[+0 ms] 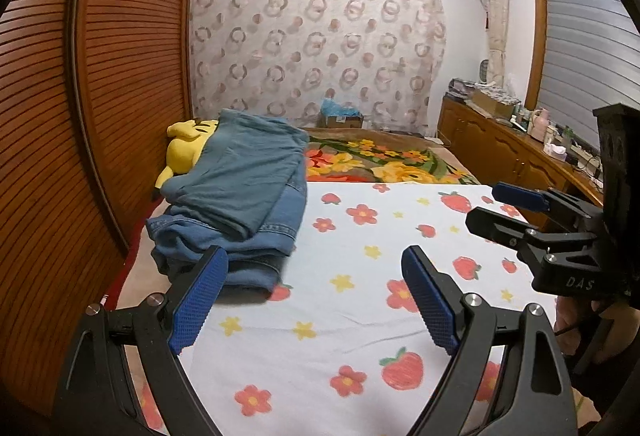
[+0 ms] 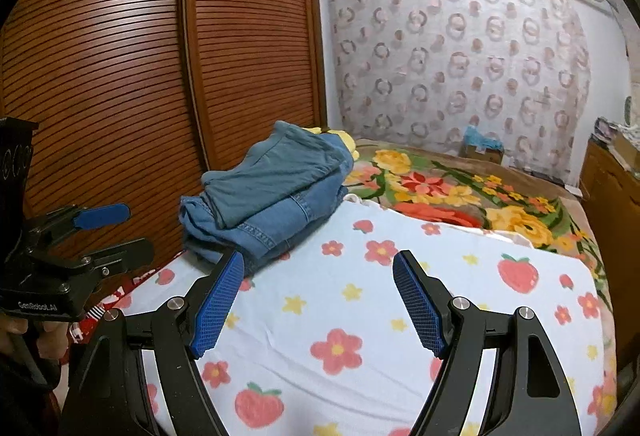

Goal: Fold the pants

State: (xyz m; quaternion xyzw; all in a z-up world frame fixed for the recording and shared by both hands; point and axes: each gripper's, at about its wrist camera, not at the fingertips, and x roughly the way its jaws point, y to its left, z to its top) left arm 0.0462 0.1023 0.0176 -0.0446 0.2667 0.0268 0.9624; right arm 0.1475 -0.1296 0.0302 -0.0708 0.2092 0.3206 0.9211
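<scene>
Bedsheet (image 1: pixel 360 316) holds folded pants (image 1: pixel 240 196) at centre left; our left gripper (image 1: pixel 316 300) and right gripper (image 2: pixel 320 300), fingers spread and empty, could topple them.

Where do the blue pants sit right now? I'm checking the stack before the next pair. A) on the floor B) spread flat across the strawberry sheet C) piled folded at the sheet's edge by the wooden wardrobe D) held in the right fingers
C: the pants lie piled beside the wardrobe, and both grippers are empty.
</scene>
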